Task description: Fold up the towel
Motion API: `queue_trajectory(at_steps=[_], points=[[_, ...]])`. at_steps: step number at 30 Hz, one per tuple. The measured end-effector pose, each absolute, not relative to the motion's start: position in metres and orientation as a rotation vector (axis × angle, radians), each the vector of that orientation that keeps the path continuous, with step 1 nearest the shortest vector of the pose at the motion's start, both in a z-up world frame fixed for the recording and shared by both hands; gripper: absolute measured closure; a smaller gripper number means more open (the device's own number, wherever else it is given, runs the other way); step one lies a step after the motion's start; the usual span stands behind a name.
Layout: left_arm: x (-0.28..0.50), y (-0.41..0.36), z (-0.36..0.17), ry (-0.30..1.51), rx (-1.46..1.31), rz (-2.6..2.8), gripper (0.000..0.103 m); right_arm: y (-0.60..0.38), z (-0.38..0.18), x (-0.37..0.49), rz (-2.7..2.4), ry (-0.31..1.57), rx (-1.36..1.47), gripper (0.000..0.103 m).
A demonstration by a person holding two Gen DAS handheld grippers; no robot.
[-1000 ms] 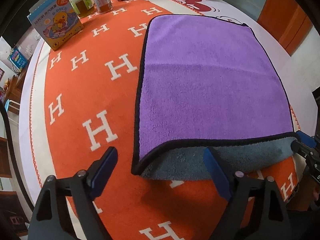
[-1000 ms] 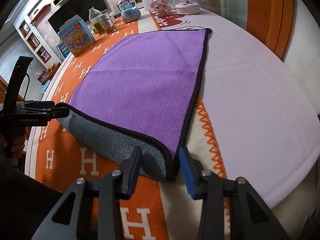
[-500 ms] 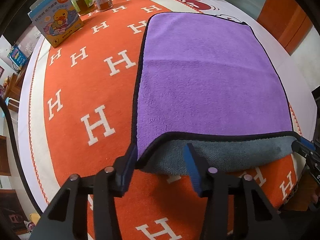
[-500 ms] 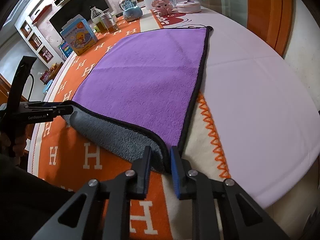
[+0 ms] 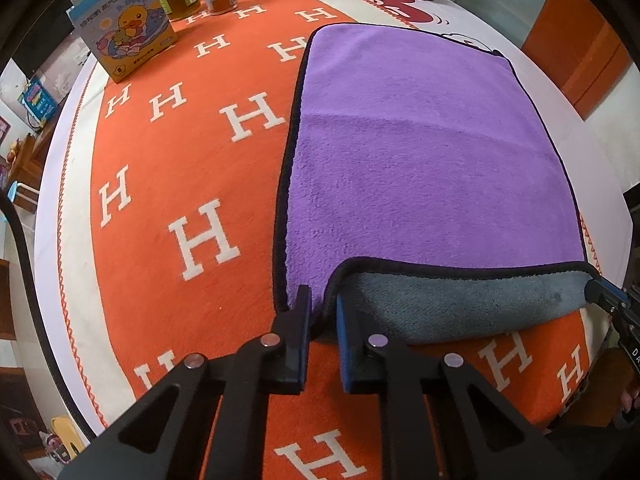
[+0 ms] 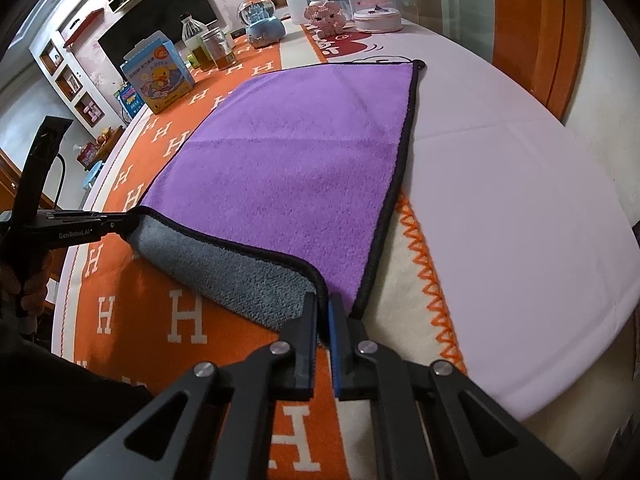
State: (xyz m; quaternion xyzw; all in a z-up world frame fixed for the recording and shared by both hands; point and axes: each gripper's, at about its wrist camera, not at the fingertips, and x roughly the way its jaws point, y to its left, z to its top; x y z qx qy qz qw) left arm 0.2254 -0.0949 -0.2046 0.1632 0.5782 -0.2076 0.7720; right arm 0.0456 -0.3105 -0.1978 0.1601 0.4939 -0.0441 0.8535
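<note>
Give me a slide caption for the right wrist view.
Right tool pinches the purple towel by its near corner, grey underside showing, while the left tool grips the opposite near corner.

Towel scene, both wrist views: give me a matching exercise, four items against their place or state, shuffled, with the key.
Items
1. purple microfibre towel with black trim
2. left gripper
3. right gripper
4. blue duck-print carton

States
A. shut on the towel's near right corner
B. standing upright at the table's far left
C. lying mostly flat, near edge lifted, grey underside showing
D. shut on the towel's near left corner

Pairs: 1-C, 2-D, 3-A, 4-B
</note>
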Motion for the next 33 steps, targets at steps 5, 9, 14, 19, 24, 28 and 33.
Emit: queue_trajectory(at_steps=[5,9,14,19,24,28,33], points=[[0.227,-0.093,-0.201,1.252,0.344,-0.447,0.094,-0.313,-0.195,0.049,-0.093,1.029,0.334,0.098],[0.231,-0.093,-0.193,1.245,0.335,-0.445,0.094,-0.317,-0.190,0.051,-0.088,1.016,0.332,0.098],[0.235,-0.095,-0.178,1.227,0.330,-0.444,0.094,-0.321,-0.178,0.056,-0.086,0.989,0.319,0.098],[0.244,-0.102,-0.157,1.189,0.332,-0.462,0.094,-0.326,-0.159,0.065,-0.087,0.944,0.284,0.098],[0.258,-0.112,-0.133,1.141,0.338,-0.480,0.094,-0.334,-0.140,0.078,-0.094,0.888,0.245,0.098],[0.274,-0.121,-0.114,1.087,0.335,-0.492,0.094,-0.343,-0.127,0.090,-0.108,0.843,0.222,0.098],[0.294,-0.132,-0.095,1.020,0.344,-0.495,0.094,-0.354,-0.110,0.111,-0.131,0.774,0.197,0.098]])
